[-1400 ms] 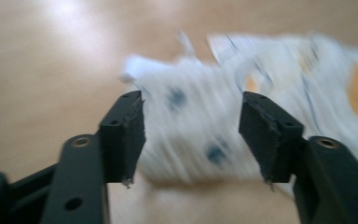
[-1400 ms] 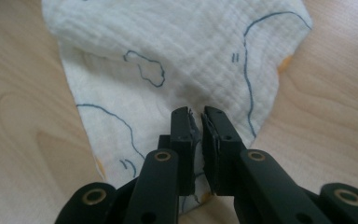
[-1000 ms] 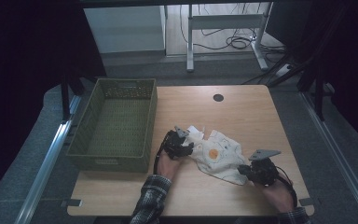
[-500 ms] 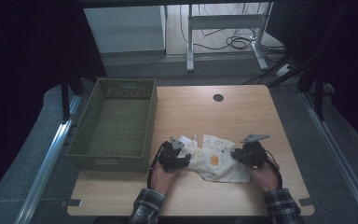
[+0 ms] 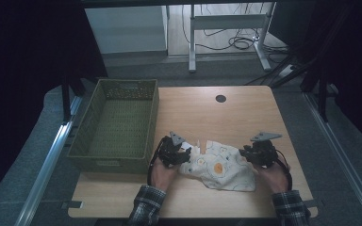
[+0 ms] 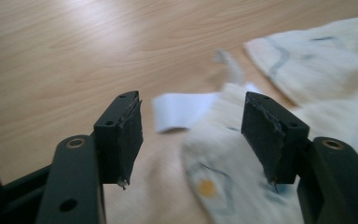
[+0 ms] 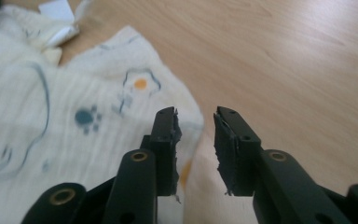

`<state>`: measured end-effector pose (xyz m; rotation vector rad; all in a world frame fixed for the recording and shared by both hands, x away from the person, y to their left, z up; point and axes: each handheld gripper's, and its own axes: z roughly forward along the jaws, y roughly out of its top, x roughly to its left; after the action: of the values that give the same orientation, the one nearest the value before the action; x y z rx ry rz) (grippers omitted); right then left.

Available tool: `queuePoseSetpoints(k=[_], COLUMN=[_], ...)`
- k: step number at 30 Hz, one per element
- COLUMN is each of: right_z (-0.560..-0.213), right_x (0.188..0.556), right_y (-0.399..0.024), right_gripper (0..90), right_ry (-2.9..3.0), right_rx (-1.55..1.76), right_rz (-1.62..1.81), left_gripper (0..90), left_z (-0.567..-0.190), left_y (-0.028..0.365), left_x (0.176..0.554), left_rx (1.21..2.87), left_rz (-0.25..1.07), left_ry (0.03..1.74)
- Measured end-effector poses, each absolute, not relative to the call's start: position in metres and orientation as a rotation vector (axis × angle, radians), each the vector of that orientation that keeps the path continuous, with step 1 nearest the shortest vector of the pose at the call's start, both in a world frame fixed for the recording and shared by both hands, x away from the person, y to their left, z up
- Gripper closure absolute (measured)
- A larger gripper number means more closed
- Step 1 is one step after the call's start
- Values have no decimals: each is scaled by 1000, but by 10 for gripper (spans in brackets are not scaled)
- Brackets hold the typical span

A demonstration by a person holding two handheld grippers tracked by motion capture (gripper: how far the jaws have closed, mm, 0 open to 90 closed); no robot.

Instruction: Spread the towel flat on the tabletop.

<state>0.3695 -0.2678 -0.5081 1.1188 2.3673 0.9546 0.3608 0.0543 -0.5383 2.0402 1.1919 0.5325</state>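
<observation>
Wooden table carries a green basket at its left side and a crumpled cream cloth with egg prints near the front edge. Left gripper: jaws apart, not pressing anything; the cloth's edge and a white tag lie between and beyond them. Right gripper: jaws have just been opening, a narrow gap between them, nothing clamped; the cloth's corner lies under the left jaw.
</observation>
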Motion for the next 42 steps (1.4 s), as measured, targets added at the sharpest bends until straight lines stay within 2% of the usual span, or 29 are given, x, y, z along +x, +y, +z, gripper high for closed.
queuePoseSetpoints(k=[8, 11, 12, 14, 16, 17, 19, 25, 28, 31, 34, 35, 37, 38, 39, 42], right_z=[-530, -537, -537, -537, -536, -536, -535, -516, -497, -471, -439, -430, -426, -433, -440, -467], right_x=[392, 393, 392, 391, 388, 387, 384, 371, 365, 355, 351, 356, 373, 390, 399, 404], right_y=[-239, -235, -236, -238, -239, -240, -241, -252, -258, -262, -270, -274, -283, -290, -295, -313], right_gripper=[544, 539, 548, 645, 810, 849, 870, 876, 876, 877, 877, 877, 853, 749, 657, 622], right_ry=[2423, 2439, 2443, 2464, 2478, 2496, 2504, 2448, 2398, 2332, 2222, 2183, 2103, 2075, 2072, 2078], right_rx=[1093, 1081, 1093, 1111, 1107, 1113, 1116, 1082, 1054, 1011, 993, 1005, 1062, 1157, 1218, 1293], right_rz=[920, 893, 899, 925, 916, 924, 909, 963, 1008, 1070, 1121, 1136, 1089, 973, 923, 892], left_gripper=[385, 391, 408, 468, 615, 689, 851, 884, 885, 884, 867, 785, 421, 365, 361, 325], left_z=[-561, -561, -561, -561, -561, -561, -561, -547, -524, -490, -434, -420, -407, -407, -410, -434], left_y=[60, 62, 62, 61, 58, 58, 57, 63, 67, 70, 75, 75, 75, 76, 77, 75], left_x=[360, 357, 356, 355, 353, 352, 350, 344, 338, 325, 321, 331, 364, 372, 377, 374], left_rx=[2032, 2039, 2046, 2047, 2045, 2047, 2040, 1958, 1912, 1875, 1743, 1740, 1778, 1786, 1788, 1802], left_rz=[431, 434, 433, 425, 404, 387, 346, 380, 431, 546, 764, 805, 755, 740, 718, 660], left_ry=[1227, 1211, 1199, 1173, 1147, 1134, 1123, 1131, 1121, 1106, 1073, 1078, 1160, 1182, 1195, 1166])
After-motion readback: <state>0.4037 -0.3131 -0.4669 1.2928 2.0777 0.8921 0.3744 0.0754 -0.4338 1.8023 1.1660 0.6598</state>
